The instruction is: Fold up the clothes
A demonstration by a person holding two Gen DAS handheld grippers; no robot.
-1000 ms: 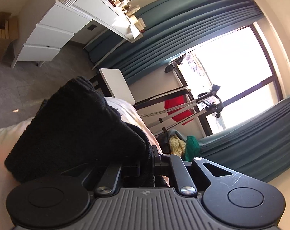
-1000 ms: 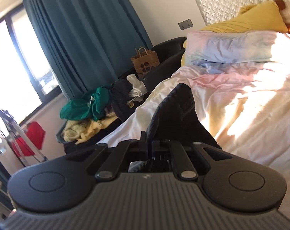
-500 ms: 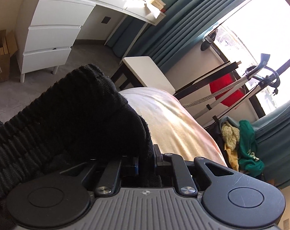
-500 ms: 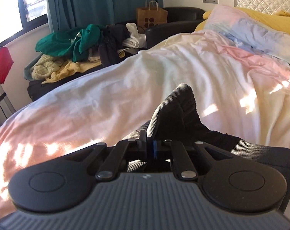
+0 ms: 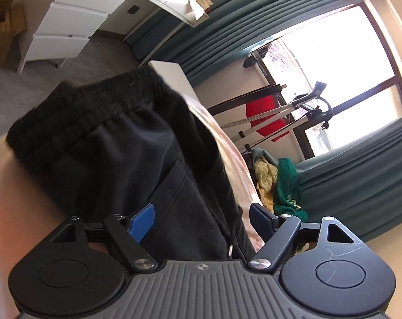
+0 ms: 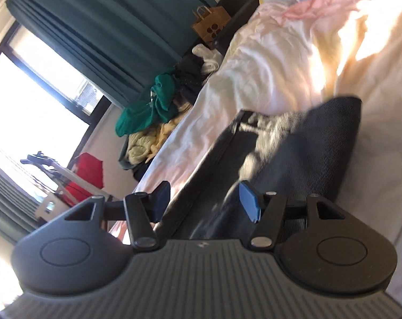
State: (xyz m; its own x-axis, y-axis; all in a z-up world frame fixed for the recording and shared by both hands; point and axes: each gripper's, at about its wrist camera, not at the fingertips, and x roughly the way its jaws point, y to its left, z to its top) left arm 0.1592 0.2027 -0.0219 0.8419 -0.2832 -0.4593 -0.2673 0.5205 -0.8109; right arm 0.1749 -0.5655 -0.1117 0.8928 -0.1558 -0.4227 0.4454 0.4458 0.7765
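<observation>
A pair of black shorts [image 5: 137, 146] with an elastic waistband lies flat on the pale bedsheet [image 5: 235, 159]. My left gripper [image 5: 202, 219] hovers just over it, open, blue pads spread wide with cloth lying beneath them. In the right wrist view the same black garment [image 6: 294, 143] stretches across the bed, its far end ribbed and sunlit. My right gripper [image 6: 206, 199] is open too, its fingers apart above the cloth and nothing pinched between them.
A heap of unfolded clothes, green [image 6: 147, 106] and yellow, sits on a dark chair by the teal curtains [image 6: 107, 26]. A brown paper bag [image 6: 210, 24] stands beyond. White drawers [image 5: 67, 29], a white stool [image 5: 171, 77] and a red item [image 5: 264, 117] on a rack flank the bed.
Both grippers were shut on bunched black cloth; now both have opened and let go, and the garment lies spread flat on the bed.
</observation>
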